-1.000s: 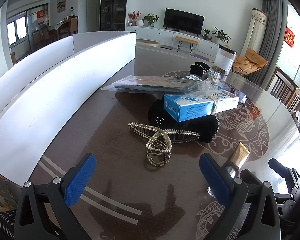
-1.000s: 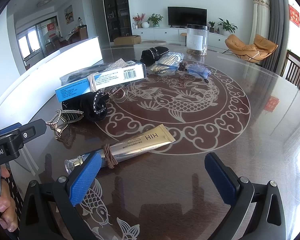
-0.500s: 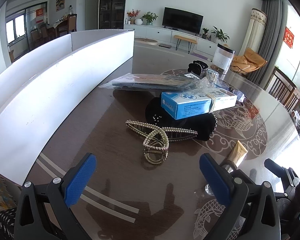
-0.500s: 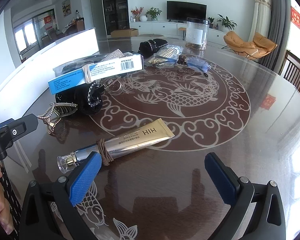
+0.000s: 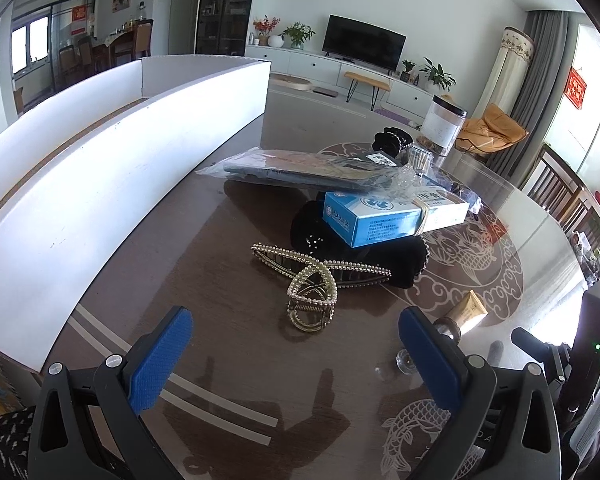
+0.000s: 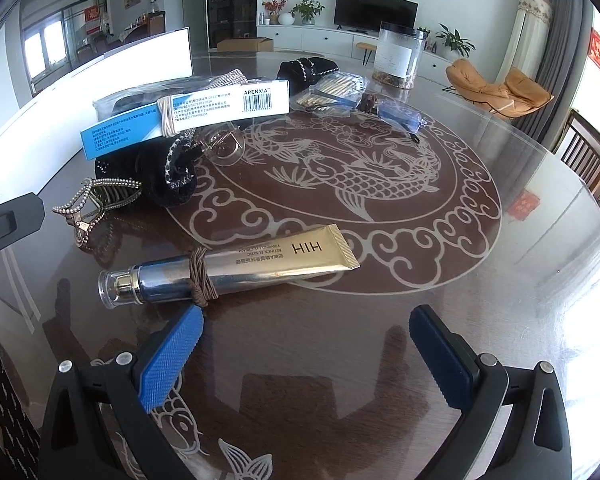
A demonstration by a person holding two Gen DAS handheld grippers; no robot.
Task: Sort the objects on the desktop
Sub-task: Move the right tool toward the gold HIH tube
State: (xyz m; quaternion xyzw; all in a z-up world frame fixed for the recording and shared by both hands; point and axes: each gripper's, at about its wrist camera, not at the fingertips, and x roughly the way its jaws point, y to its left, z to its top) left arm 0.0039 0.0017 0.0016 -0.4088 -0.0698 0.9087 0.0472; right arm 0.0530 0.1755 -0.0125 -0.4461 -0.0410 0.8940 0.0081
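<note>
Both claws are held wide open and empty: the left gripper (image 5: 292, 354) before the pearl hair claw (image 5: 314, 280), the right gripper (image 6: 306, 350) before the gold tube (image 6: 236, 266). Beyond, a blue box (image 6: 184, 118) is propped on what may be a black scrunchie (image 6: 168, 174).

Home living room, television (image 5: 363, 47), armchair (image 6: 496, 90)

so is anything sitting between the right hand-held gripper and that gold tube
Nothing visible. The right hand-held gripper is open, with bare glass table between it and the gold tube. The tube lies flat just ahead of the left fingertip, a brown hair tie wrapped around it.
</note>
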